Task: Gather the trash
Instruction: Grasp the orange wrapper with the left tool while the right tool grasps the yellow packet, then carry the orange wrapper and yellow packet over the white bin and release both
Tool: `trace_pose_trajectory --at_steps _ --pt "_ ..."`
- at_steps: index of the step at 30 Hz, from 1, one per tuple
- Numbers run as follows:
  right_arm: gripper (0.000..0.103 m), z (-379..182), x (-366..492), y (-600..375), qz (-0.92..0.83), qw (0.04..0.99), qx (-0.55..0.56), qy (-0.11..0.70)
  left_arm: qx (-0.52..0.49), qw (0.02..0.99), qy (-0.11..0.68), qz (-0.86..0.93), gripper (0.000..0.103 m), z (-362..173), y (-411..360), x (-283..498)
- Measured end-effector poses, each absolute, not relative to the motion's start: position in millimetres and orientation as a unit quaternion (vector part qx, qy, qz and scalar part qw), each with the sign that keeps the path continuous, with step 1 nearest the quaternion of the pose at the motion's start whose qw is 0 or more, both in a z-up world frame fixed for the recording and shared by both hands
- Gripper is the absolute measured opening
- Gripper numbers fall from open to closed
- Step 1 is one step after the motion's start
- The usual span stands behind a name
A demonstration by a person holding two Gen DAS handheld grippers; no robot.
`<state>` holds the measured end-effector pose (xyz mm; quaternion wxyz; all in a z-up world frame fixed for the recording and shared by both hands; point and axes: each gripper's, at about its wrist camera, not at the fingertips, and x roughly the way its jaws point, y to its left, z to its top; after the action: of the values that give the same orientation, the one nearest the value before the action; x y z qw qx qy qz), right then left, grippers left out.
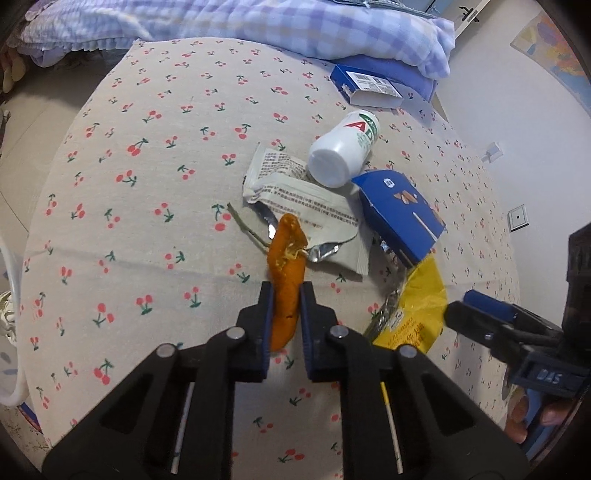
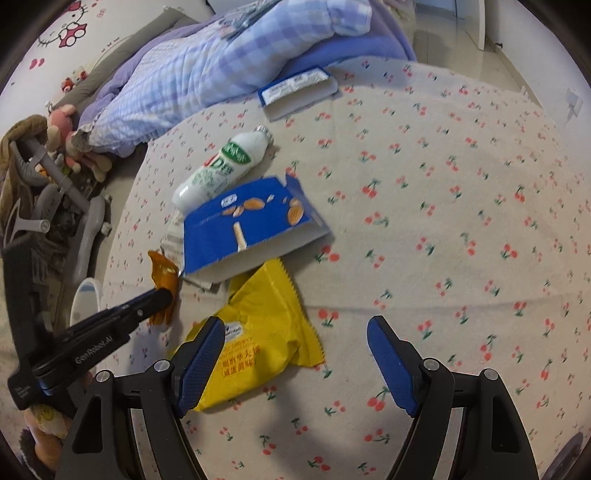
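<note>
On bed sheet (image 1: pixel 147 229) | pinching orange peel (image 1: pixel 286 266) in left gripper (image 1: pixel 284 295) | spreading right gripper (image 2: pixel 295 332) fingers, empty | leaving yellow wrapper (image 2: pixel 266 332), blue box (image 2: pixel 251 225) at 12 o'clock, bottle (image 2: pixel 221 166) uncollected

Bed with cherry-printed beige sheet (image 2: pixel 443 184), lilac checked quilted blanket (image 2: pixel 221 55) bunched at its far end, pink plush toy (image 2: pixel 62 122) beside the bed, white Hello Kitty pillow (image 2: pixel 70 33) beyond the blanket.

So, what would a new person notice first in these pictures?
First, the orange peel pinched in the left gripper above the cherry-print bedsheet. Behind it lies a trash cluster: white bottle, blue carton, yellow wrapper. The right gripper hovers open over the wrapper.
</note>
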<state>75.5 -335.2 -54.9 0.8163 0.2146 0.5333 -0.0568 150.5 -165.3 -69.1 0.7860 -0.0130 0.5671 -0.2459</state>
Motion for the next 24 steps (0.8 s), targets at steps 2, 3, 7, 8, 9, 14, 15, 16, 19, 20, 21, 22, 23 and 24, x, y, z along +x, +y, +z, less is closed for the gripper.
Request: trace_pose_trajectory --at_steps 2,3,7,8,9,14,15,16,19,20,21,22,23,24 --pt "0.066 -61 77 -328 -0.052 0.811 0.212 0.543 -0.01 0.785 0.57 -0.241 0.014 -68 -159 146" --pt "0.061 -64 77 -324 -0.05 0.808 0.21 0.548 -0.01 0.784 0.573 -0.238 0.014 -68 -154 144" --pt "0.045 -75 81 -312 -0.048 0.8 0.196 0.565 -0.012 0.786 0.575 -0.226 0.014 -64 -133 138" --pt "0.042 -75 81 -310 -0.051 0.802 0.188 0.565 -0.013 0.788 0.573 -0.223 0.014 -62 -126 136" --pt "0.038 -74 81 -308 -0.055 0.803 0.177 0.566 -0.014 0.79 0.571 -0.222 0.014 -59 -120 134" --pt "0.022 -65 75 -303 -0.04 0.808 0.177 0.561 -0.018 0.8 0.561 -0.213 0.014 -49 -90 128" --pt "0.022 -62 73 -301 -0.036 0.81 0.177 0.558 -0.02 0.801 0.559 -0.211 0.014 -47 -83 127" --pt "0.022 -60 70 -299 -0.033 0.812 0.176 0.556 -0.023 0.804 0.557 -0.208 0.014 -45 -74 125" --pt "0.021 -50 62 -292 -0.02 0.818 0.176 0.546 -0.03 0.81 0.55 -0.201 0.014 -39 -52 120" --pt "0.021 -47 60 -290 -0.015 0.82 0.178 0.544 -0.032 0.812 0.548 -0.199 0.014 -36 -45 119" --pt "0.021 -44 57 -286 -0.008 0.822 0.181 0.54 -0.034 0.814 0.545 -0.197 0.014 -34 -40 117" --pt "0.021 -40 54 -281 0.0 0.824 0.183 0.536 -0.036 0.817 0.542 -0.195 0.014 -32 -32 116" --pt "0.021 -37 53 -277 0.006 0.825 0.183 0.534 -0.039 0.819 0.539 -0.192 0.014 -29 -24 114" --pt "0.021 -33 52 -271 0.014 0.828 0.181 0.531 -0.04 0.821 0.537 -0.191 0.014 -28 -20 113"
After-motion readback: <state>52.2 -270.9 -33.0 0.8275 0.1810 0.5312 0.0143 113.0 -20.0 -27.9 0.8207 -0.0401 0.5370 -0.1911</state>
